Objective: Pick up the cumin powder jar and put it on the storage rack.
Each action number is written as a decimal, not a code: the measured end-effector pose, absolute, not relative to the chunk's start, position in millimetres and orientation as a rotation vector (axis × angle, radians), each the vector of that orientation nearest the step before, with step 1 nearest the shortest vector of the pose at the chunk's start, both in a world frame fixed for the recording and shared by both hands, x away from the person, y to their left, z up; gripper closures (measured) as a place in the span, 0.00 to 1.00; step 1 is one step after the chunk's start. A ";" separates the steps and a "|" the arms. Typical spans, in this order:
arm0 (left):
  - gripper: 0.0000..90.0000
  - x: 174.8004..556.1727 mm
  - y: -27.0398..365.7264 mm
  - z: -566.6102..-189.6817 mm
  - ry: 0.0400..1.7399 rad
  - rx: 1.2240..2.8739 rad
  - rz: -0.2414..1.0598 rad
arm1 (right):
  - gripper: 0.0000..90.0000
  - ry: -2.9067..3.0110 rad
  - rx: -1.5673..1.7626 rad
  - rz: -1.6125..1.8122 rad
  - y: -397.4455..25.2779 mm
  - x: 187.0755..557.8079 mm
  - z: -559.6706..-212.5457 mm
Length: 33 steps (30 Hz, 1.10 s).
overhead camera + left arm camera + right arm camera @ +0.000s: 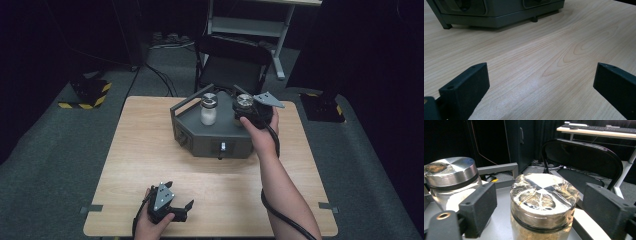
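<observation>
Taped metal lid of the brown-filled jar (pixel 544 195) sits between the right gripper (pixel 536 205)'s spread jaws on the grey tray (pixel 192 116), framed for grasping; the left gripper (pixel 541 82) idles, jaws wide, over bare table (pixel 564 42).

— The table (pixel 150 150) is pale wood with wavy grain, the tray (pixel 195 120) dark grey.

— One jar (pixel 208 110) holds white, the other (pixel 544 220) brown; both have silver lids. The gripper (pixel 536 202) is black.
</observation>
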<state>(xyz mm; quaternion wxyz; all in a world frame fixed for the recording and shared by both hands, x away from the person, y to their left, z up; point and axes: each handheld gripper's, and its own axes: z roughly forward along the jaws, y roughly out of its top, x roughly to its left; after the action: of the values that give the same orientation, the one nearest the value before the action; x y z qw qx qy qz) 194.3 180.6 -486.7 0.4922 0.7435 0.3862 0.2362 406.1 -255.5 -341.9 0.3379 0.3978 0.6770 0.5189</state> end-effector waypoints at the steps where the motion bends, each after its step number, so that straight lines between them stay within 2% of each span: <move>1: 0.01 194.3 180.6 -486.7 0.937 1.805 0.575 | 0.11 1.763 1.037 1.352 -255.7 405.9 -341.9; 6: 0.01 194.3 180.5 -486.4 0.933 1.809 0.577 | 0.00 1.759 1.032 1.346 -256.4 402.3 -343.1; 33: 0.01 193.5 178.0 -485.9 0.933 1.816 0.585 | 0.00 1.769 0.995 1.402 -268.4 374.4 -340.0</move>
<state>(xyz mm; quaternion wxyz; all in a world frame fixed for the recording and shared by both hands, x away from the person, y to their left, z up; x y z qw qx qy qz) 193.5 178.0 -485.9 0.4871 0.7467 0.3838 0.2406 374.4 -268.4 -340.0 0.3309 0.3806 0.6768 0.5363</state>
